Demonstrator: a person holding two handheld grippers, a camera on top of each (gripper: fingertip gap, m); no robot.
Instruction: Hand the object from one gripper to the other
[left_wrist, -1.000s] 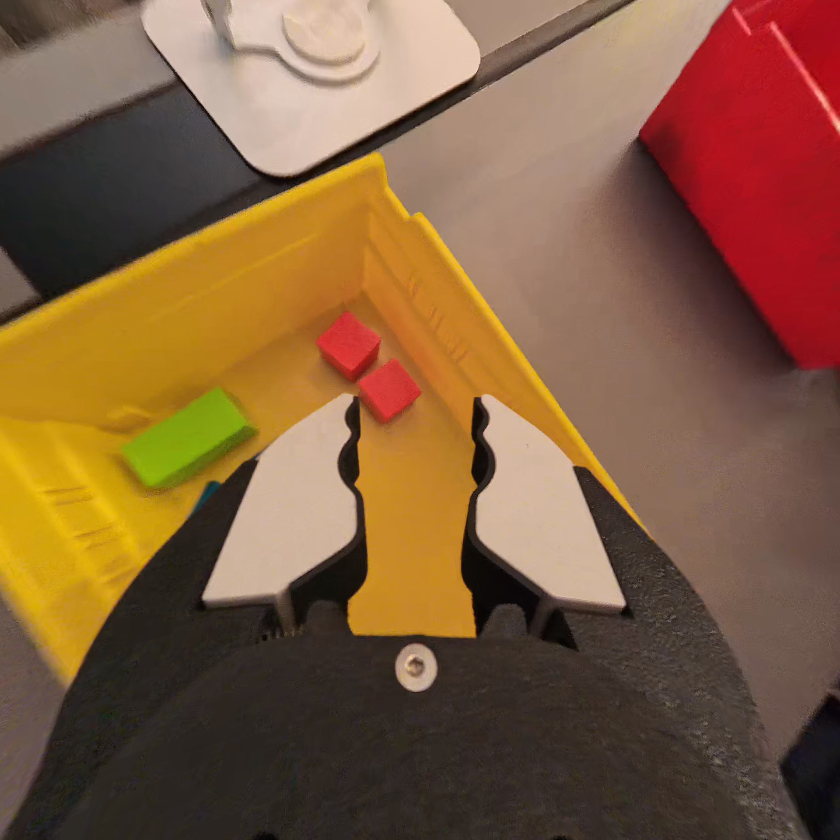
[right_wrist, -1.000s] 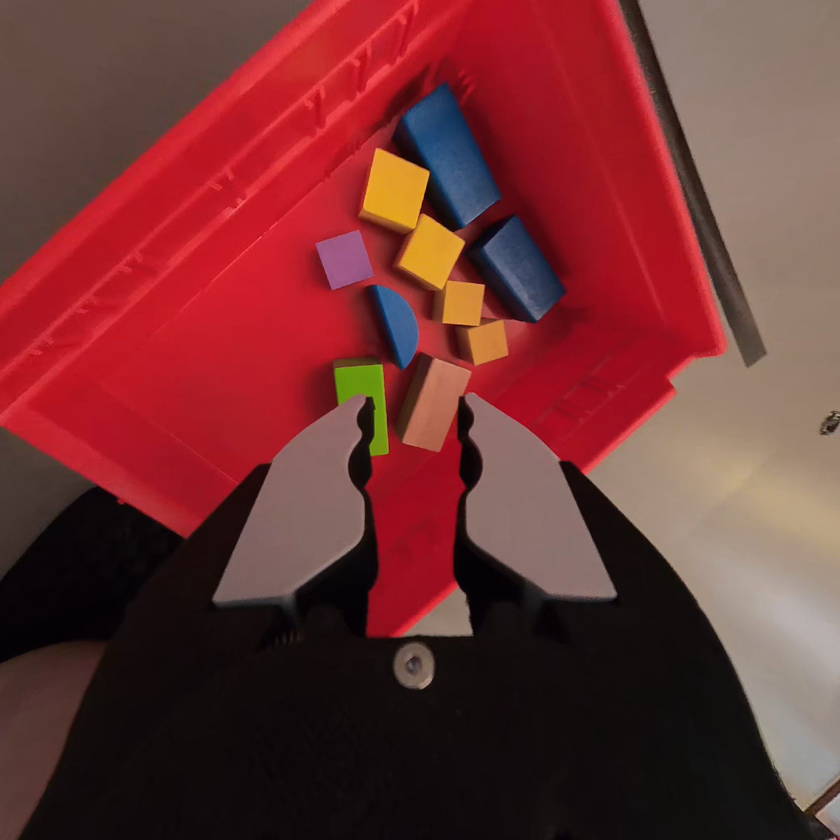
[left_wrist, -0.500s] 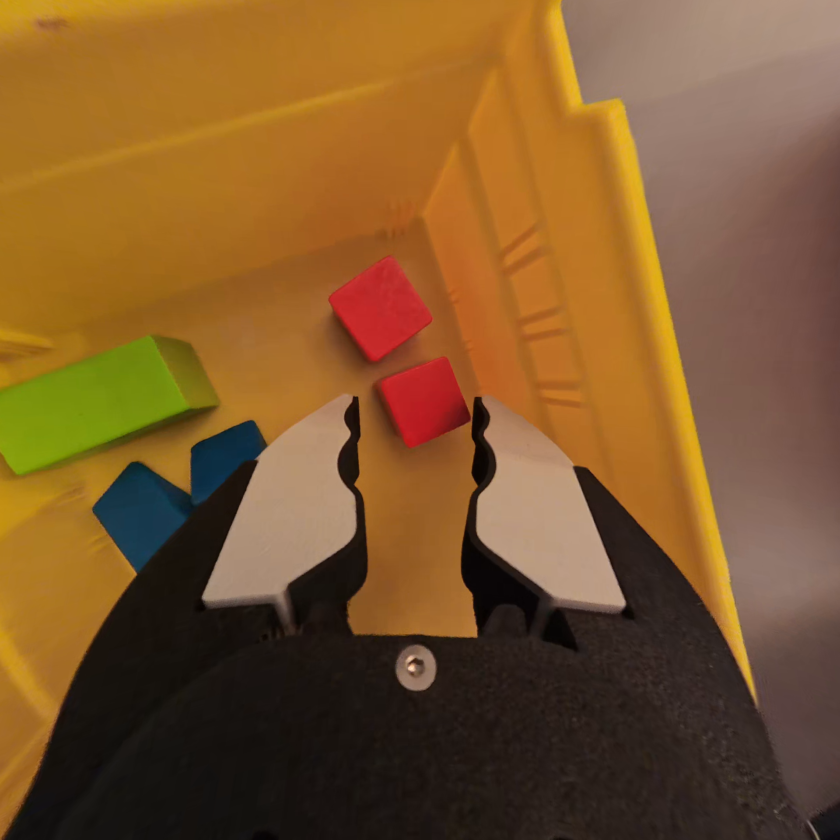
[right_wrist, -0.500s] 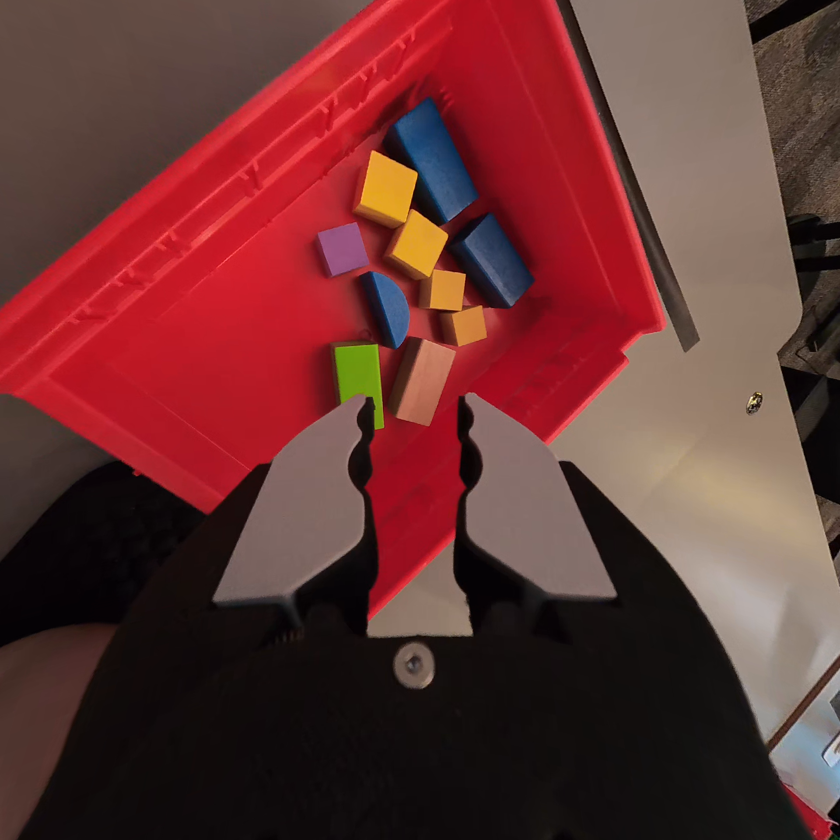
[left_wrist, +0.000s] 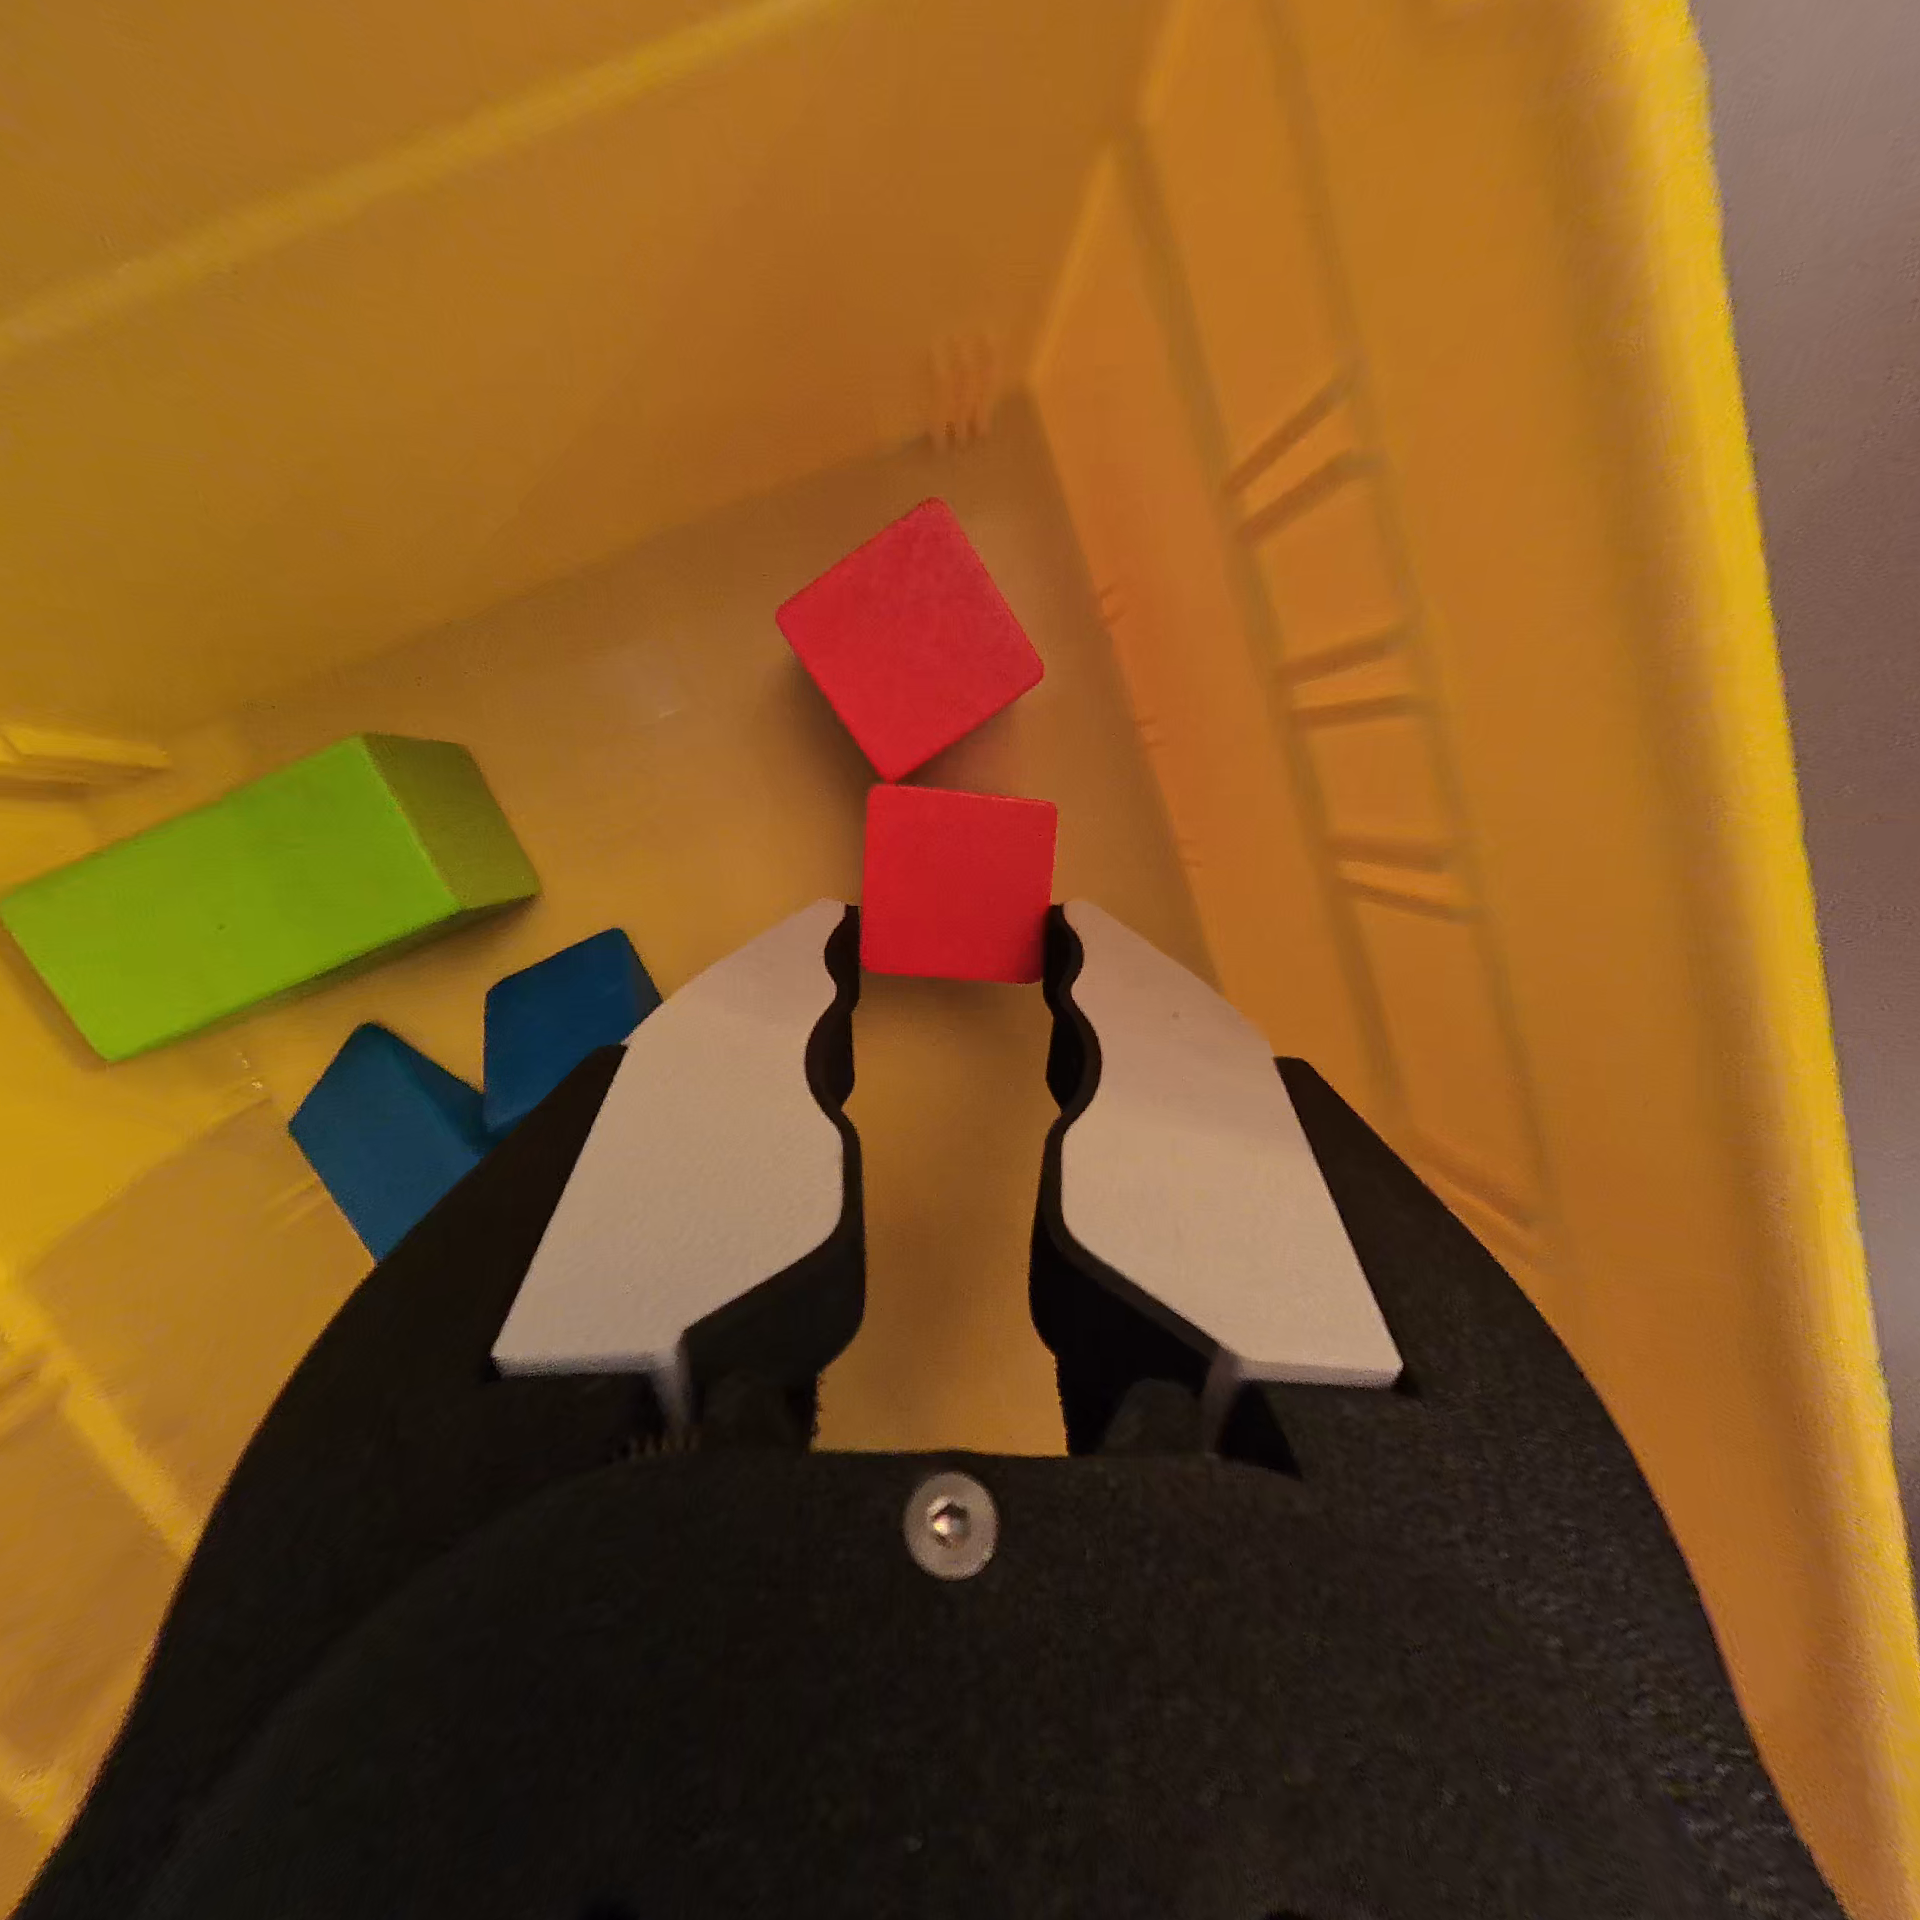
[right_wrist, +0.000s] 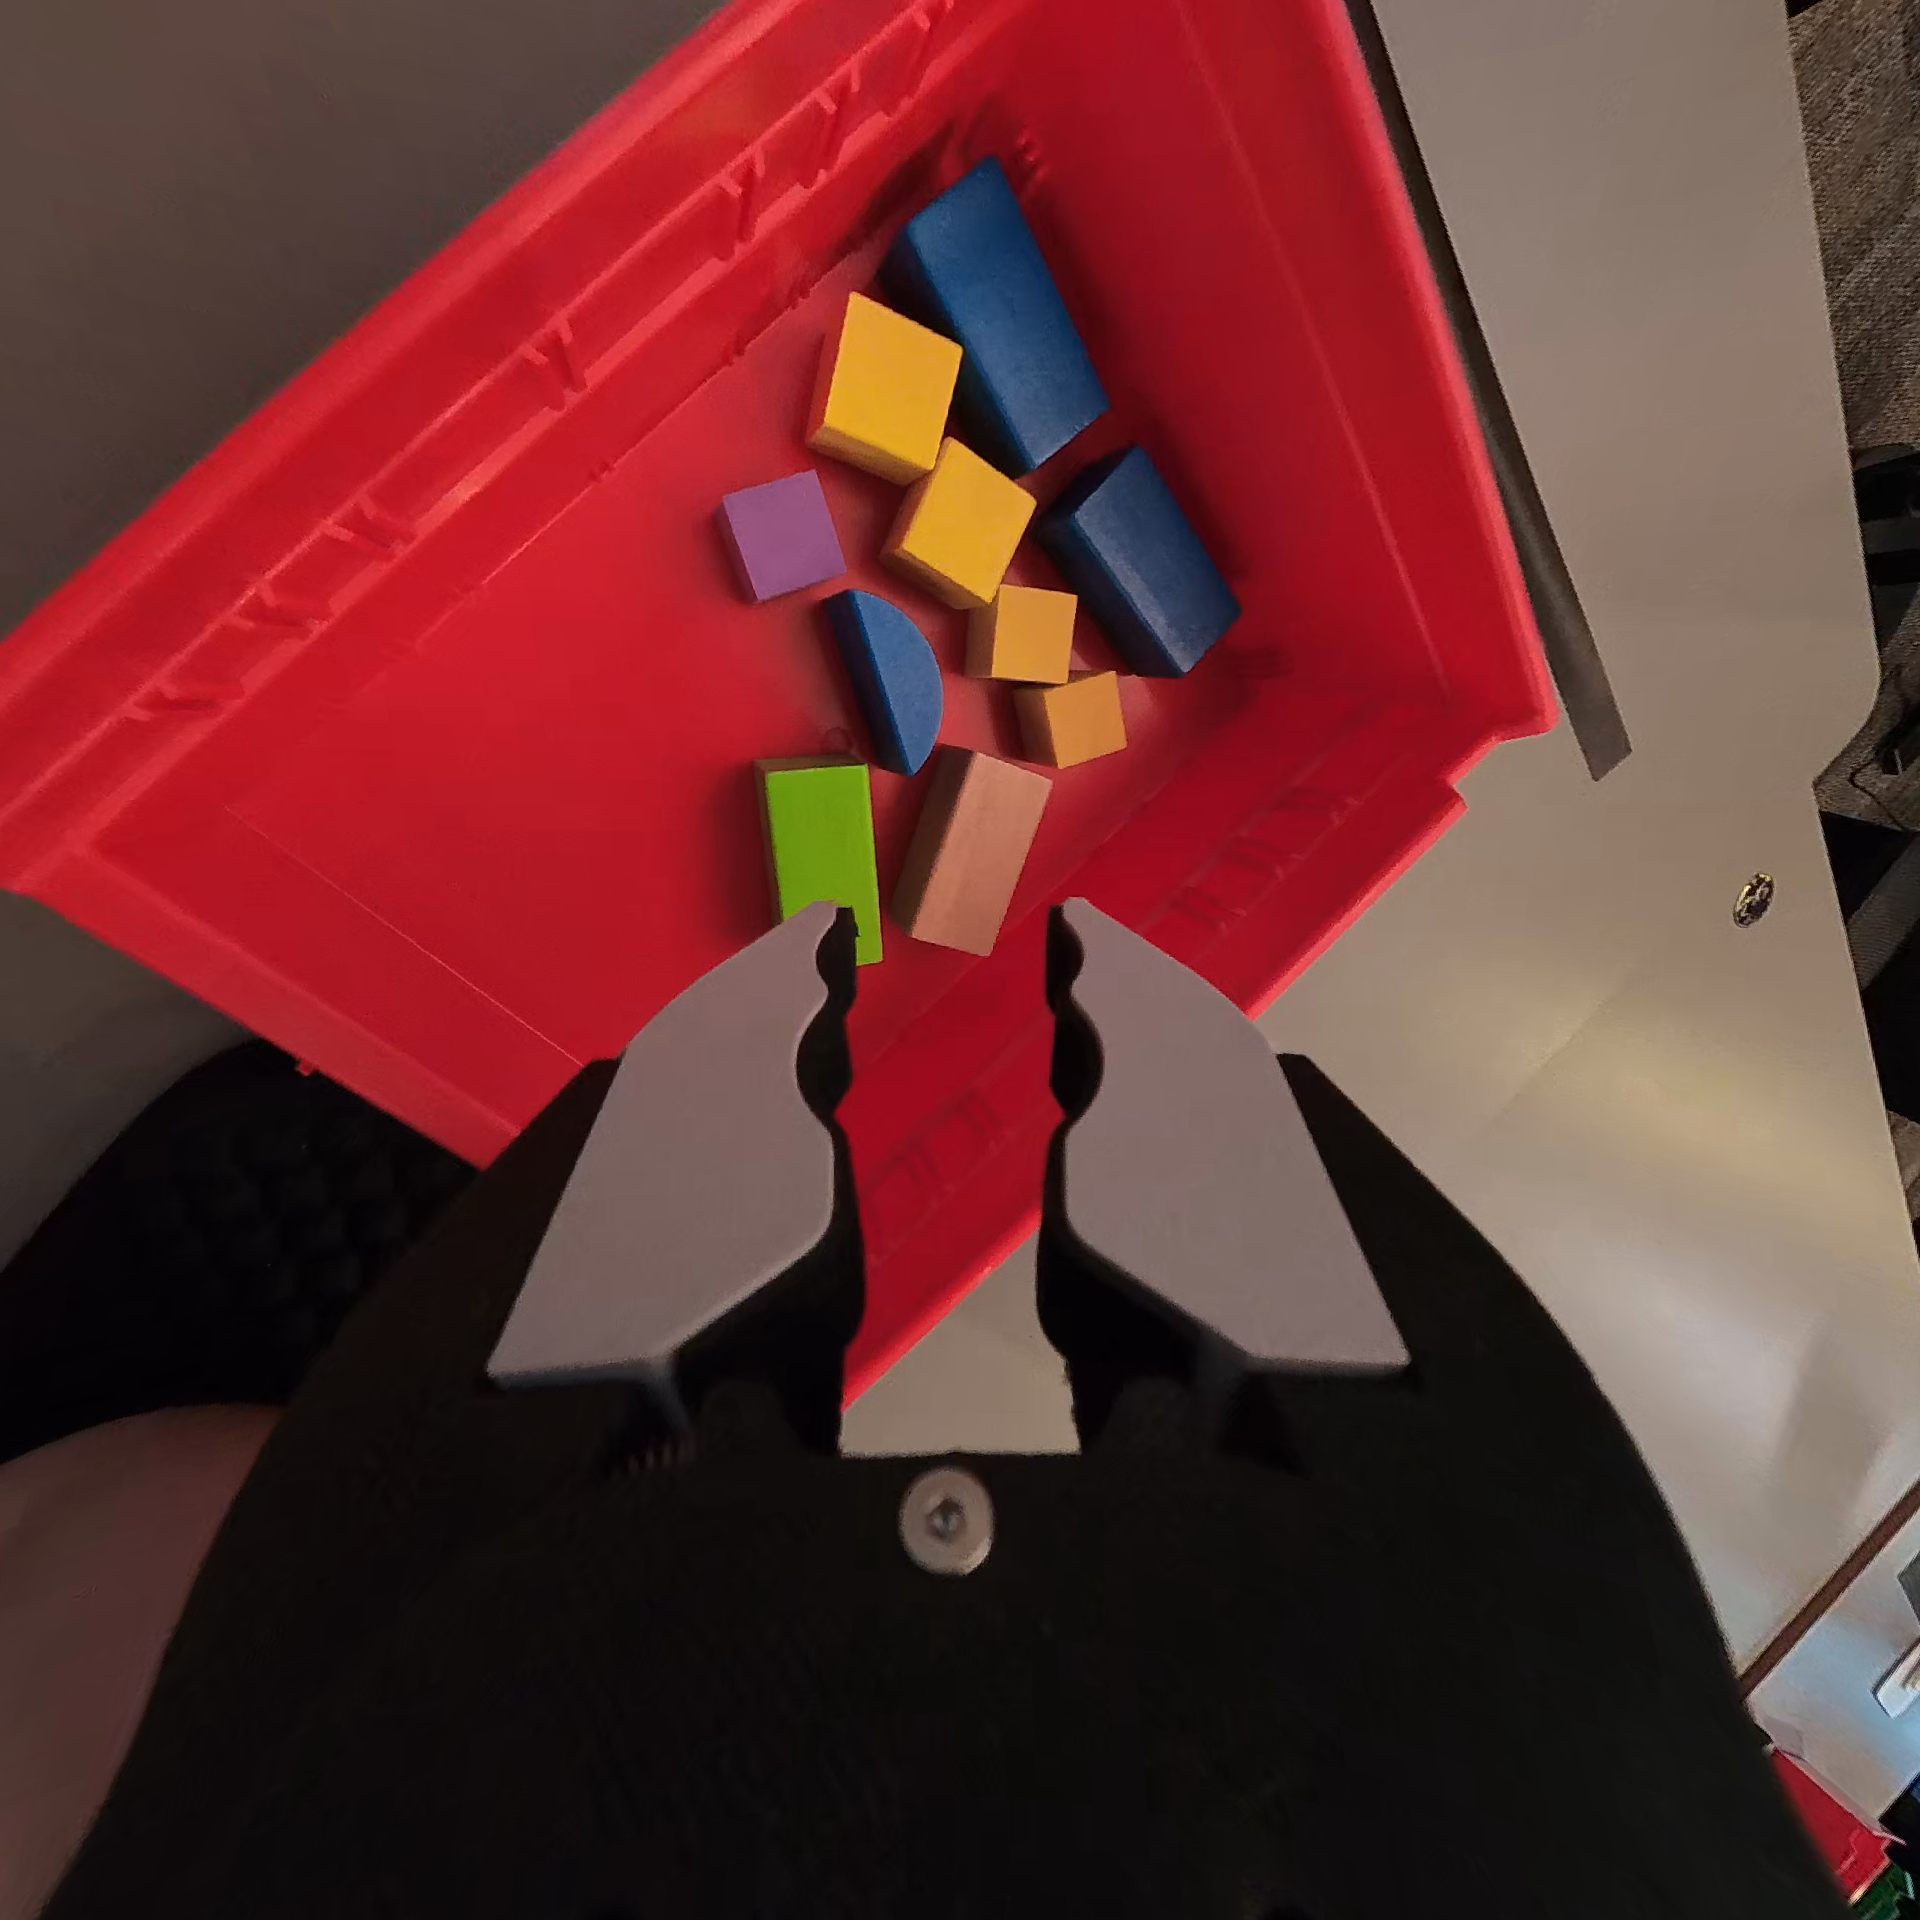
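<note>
Inside the yellow bin (left_wrist: 1351, 312), the left gripper (left_wrist: 954, 914) has its fingertips against a red cube (left_wrist: 956, 878), seemingly gripping it near the bin's right wall. The right gripper (right_wrist: 948, 920) is open and empty over the red bin (right_wrist: 520, 623); no writing shows.

I pushed my left gripper (left_wrist: 954, 940) deeper into the yellow bin (left_wrist: 1621, 727), and now its two tips touch the sides of the near red block (left_wrist: 956, 883), which had been just ahead of them and turned a bit. My right gripper (right_wrist: 948, 935) rose a little, so the red bin (right_wrist: 416, 644) looks smaller and farther away.
</note>
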